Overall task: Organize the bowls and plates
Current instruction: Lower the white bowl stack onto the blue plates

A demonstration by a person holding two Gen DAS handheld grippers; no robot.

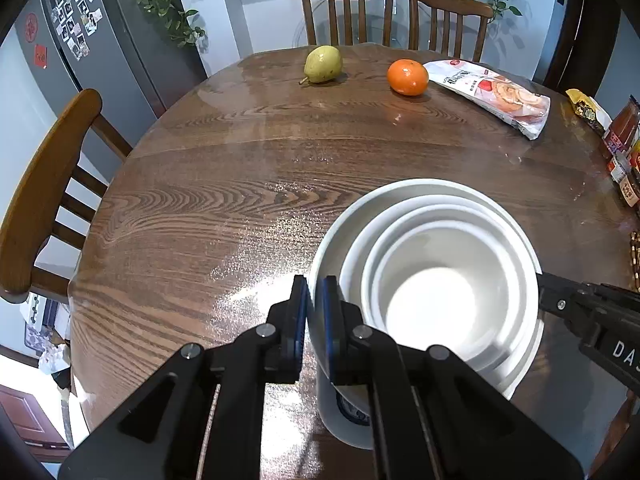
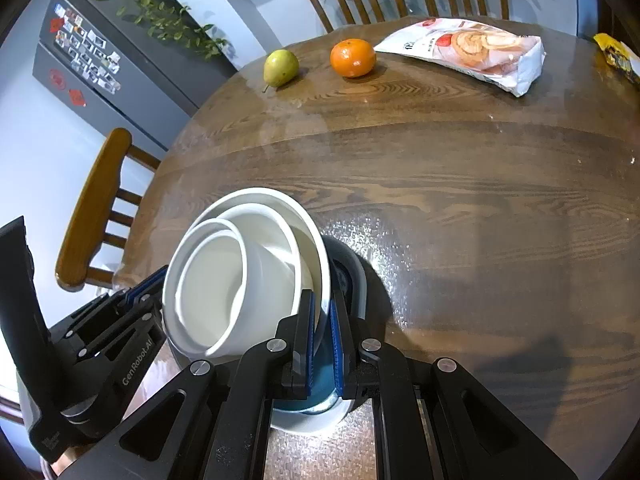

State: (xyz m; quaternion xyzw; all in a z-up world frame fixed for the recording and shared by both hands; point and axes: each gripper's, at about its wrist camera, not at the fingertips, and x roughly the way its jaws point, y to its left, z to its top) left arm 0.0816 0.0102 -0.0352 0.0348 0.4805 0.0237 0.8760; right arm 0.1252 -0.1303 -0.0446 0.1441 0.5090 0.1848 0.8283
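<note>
My left tongs (image 1: 316, 300): they were clamped on the left rim of the big white bowl (image 1: 332, 232).
My right tongs (image 2: 322, 316): they were clamped on the right rim of that same bowl.
Small bowls (image 1: 436, 304): they sat stacked inside the big bowl, and the stack leaned a little.
Where the bowls were: at my near edge of the brown table (image 1: 240, 184), between my two tongs.
Far side of the table: a pear (image 1: 323, 64), an orange (image 1: 407, 77) and a snack bag (image 1: 492, 94) lay there, well apart from the bowls.
</note>
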